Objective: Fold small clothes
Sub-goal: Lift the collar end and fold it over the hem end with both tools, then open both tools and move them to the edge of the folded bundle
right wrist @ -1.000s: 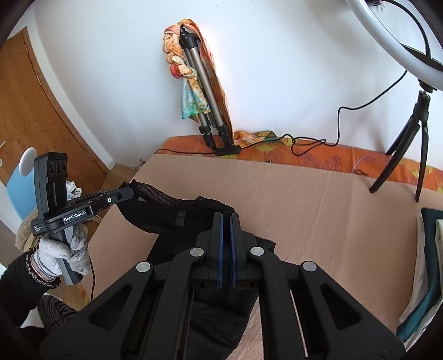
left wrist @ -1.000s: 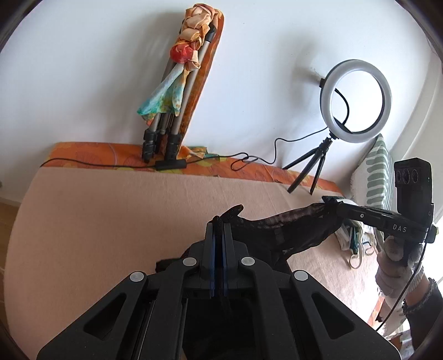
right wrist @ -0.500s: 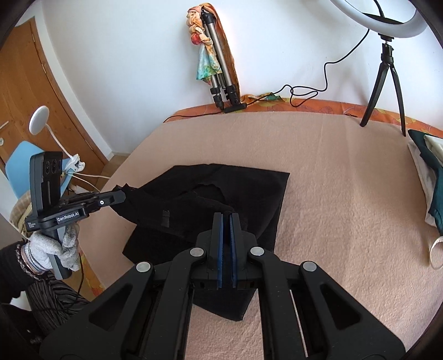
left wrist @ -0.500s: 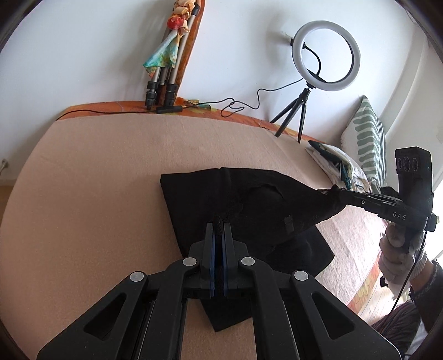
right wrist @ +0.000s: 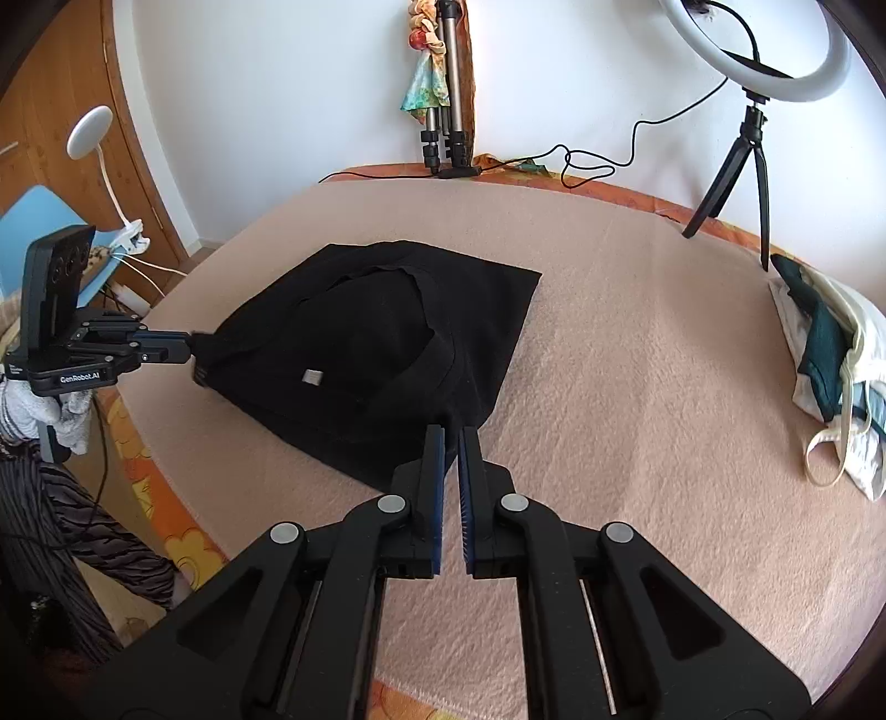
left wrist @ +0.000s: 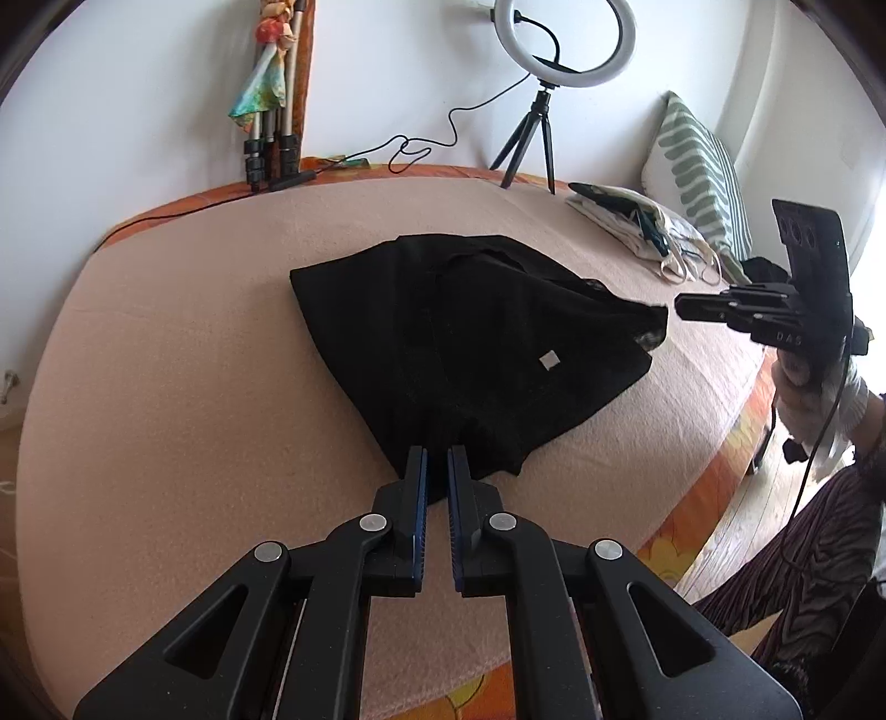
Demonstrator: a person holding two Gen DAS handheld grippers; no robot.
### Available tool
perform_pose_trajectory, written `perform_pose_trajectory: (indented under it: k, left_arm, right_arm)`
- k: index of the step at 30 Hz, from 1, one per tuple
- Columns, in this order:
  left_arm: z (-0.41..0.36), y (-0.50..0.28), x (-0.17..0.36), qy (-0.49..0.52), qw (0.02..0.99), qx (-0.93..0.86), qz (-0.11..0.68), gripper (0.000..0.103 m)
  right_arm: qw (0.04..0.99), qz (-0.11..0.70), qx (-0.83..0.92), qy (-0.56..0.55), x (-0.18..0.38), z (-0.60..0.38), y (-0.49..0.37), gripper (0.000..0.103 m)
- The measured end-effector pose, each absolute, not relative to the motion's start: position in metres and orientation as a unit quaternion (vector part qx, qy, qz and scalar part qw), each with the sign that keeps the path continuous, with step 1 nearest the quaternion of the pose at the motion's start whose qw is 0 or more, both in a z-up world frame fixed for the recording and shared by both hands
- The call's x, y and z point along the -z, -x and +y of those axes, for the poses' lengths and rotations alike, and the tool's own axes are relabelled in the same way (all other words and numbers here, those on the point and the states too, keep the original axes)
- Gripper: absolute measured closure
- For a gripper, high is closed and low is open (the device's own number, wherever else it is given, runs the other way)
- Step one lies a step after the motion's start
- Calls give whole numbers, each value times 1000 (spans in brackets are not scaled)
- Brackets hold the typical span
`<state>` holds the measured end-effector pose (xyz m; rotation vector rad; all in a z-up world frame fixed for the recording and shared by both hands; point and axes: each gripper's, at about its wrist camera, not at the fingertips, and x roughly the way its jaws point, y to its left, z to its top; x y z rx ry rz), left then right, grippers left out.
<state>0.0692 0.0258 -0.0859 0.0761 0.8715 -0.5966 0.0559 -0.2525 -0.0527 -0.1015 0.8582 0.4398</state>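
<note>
A black garment (left wrist: 476,332) lies spread on the pink blanket (left wrist: 194,387); it also shows in the right wrist view (right wrist: 376,343). My left gripper (left wrist: 437,462) has a narrow gap between its jaws at the garment's near corner. In the right wrist view the left gripper (right wrist: 191,346) touches that corner. My right gripper (right wrist: 451,443) also has a narrow gap, at the opposite near corner. In the left wrist view the right gripper (left wrist: 678,307) sits just off the garment's edge. Whether either still pinches cloth is unclear.
A ring light on a tripod (left wrist: 559,50) and a folded tripod with a scarf (left wrist: 271,111) stand at the far edge. A pile of clothes (right wrist: 830,360) and a striped pillow (left wrist: 698,171) lie to the right. The bed's front edge is near.
Both grippers lowered the garment from the air onto the blanket and pulled back toward the front edge. The jaws, shut tight before, now show a narrow gap.
</note>
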Motion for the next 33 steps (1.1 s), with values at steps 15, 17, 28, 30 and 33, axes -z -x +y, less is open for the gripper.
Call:
perform_pose_trajectory:
  k: [15, 17, 28, 30, 33]
  left_arm:
    - [44, -97, 118, 180, 803, 251, 509, 63]
    - [42, -98, 120, 182, 802, 250, 511, 67]
    - [50, -98, 108, 175, 810, 257, 497, 100]
    - [55, -97, 103, 183, 809, 258, 495, 100]
    - [57, -93, 103, 154, 820, 251, 491, 100]
  right_arm:
    - [817, 489, -176, -249, 102, -295, -90, 60]
    - [816, 494, -173, -244, 106, -290, -92, 60]
    - [827, 479, -195, -221, 89, -273, -90, 96]
    - [825, 471, -203, -238, 79, -279, -86, 96]
    - [827, 472, -199, -232, 76, -284, -82, 97]
